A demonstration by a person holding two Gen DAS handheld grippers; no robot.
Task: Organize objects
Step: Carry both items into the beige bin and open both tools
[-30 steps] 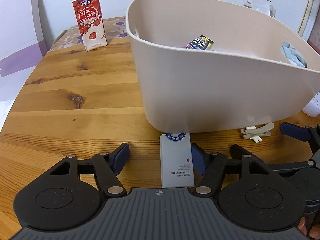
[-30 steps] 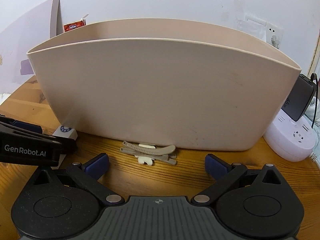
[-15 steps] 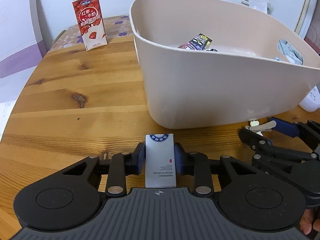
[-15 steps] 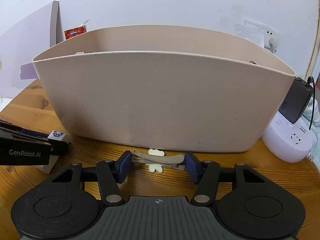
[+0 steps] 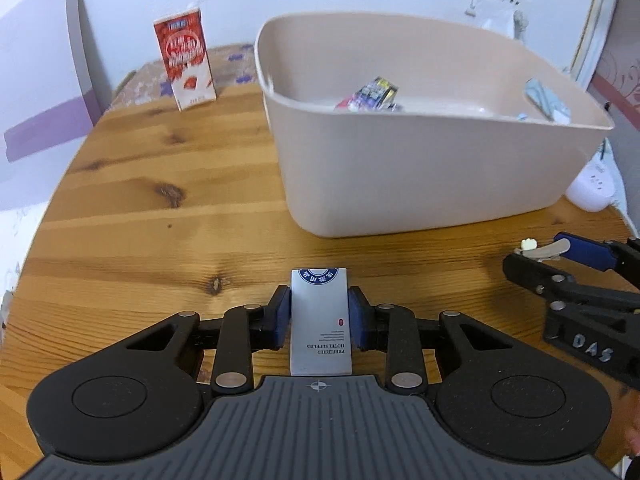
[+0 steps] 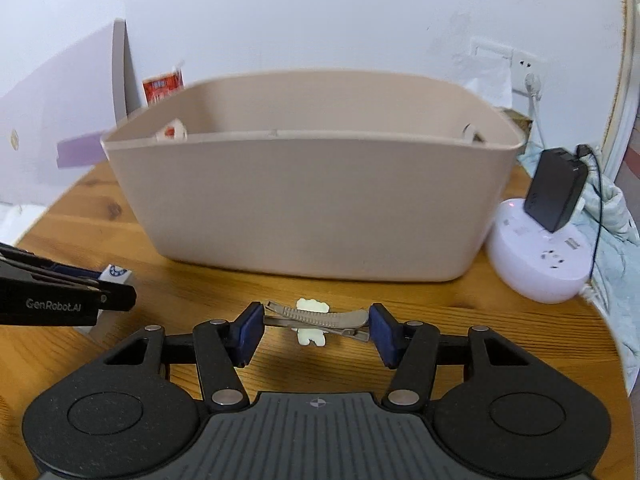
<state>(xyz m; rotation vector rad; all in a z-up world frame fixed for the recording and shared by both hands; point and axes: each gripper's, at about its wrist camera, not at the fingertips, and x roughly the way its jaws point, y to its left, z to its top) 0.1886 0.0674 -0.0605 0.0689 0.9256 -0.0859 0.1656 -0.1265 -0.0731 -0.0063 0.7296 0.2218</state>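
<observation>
My left gripper (image 5: 319, 320) is shut on a small white box (image 5: 320, 320) with a blue round logo, held above the wooden table in front of the beige basket (image 5: 400, 184). My right gripper (image 6: 316, 326) is shut on a grey hair clip (image 6: 320, 316) with a cream bear charm, held by its two ends, also in front of the basket (image 6: 312, 208). The basket holds a few packets (image 5: 372, 96). The right gripper with the clip shows at the right of the left wrist view (image 5: 560, 256). The left gripper and box tip (image 6: 114, 274) show at the left of the right wrist view.
A red milk carton (image 5: 185, 64) stands upright at the table's far side, left of the basket. A white round power hub (image 6: 540, 252) with a black adapter (image 6: 556, 190) sits right of the basket. A cloth (image 6: 616, 220) lies by the table's right edge.
Both grippers closed, the left on the white box and the right on the hair clip, then lifted and drew back from the basket.
</observation>
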